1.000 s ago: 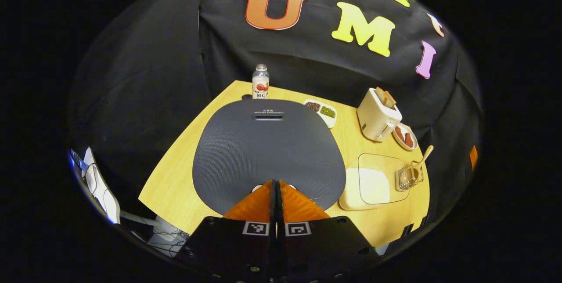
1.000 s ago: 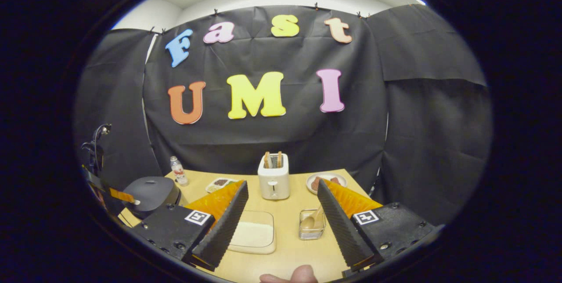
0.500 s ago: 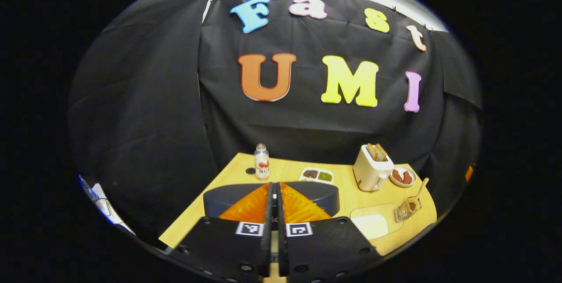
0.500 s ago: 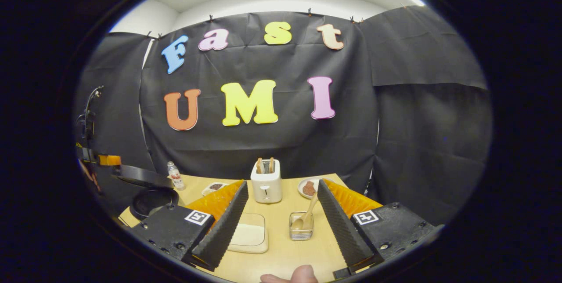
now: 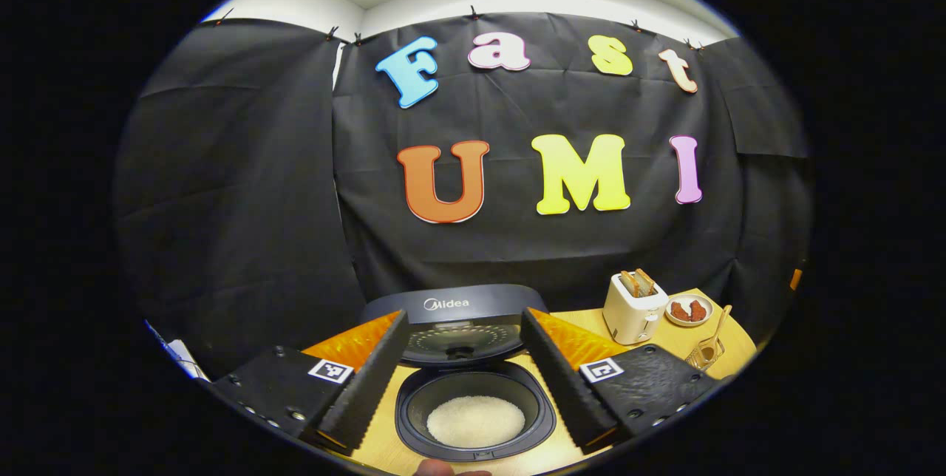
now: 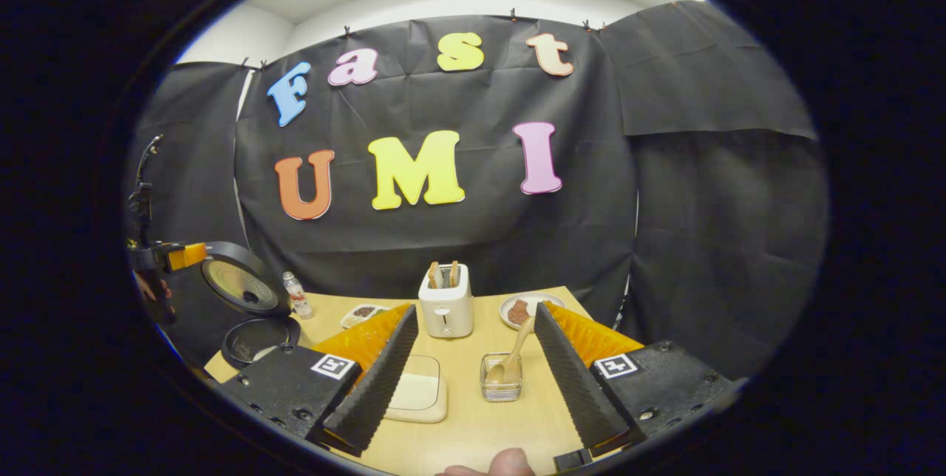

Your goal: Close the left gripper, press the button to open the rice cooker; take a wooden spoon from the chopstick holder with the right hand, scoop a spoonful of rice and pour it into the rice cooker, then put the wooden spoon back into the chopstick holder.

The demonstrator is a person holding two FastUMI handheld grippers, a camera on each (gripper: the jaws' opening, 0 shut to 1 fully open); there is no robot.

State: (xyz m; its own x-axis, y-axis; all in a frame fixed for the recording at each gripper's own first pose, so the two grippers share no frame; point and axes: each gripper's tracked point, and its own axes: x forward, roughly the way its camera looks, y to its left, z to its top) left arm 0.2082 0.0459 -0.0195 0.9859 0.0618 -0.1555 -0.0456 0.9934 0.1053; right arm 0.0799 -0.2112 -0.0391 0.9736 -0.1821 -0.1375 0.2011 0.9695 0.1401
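Your left gripper [image 5: 464, 365] has changed most: a second ago its jaws were pressed together over the closed lid of the rice cooker [image 5: 473, 406], half a second ago they were closed in front of the dark body, and now they stand wide apart with nothing between them. The lid [image 5: 457, 321] has sprung up and stands upright behind the pot, its inner face toward you. The pot sits on the bench [image 5: 672, 347] between your two fingers, and a white mound of rice [image 5: 475, 421] lies at its bottom.

In the right gripper view the same change shows at the far left: the lid [image 6: 240, 285] was flat a second ago, half raised after that, and is now tilted well up over the open pot [image 6: 255, 341].

Your right gripper [image 6: 473, 365] has barely altered. Its jaws are as wide as before and empty, and the view has drifted slightly, so the chopstick holder [image 6: 502, 378] now lies a little further left between the fingers. The wooden spoon [image 6: 512, 355] stands in the holder, bowl down, handle leaning up to the right. A shallow tray of rice [image 6: 418, 396] with a clear cover lies just left of the holder. Behind them stand a white toaster [image 6: 446, 307] with two slices, a plate [image 6: 526, 309] of reddish food, a small two-part dish [image 6: 363, 313] and a bottle [image 6: 298, 296] near the cooker.
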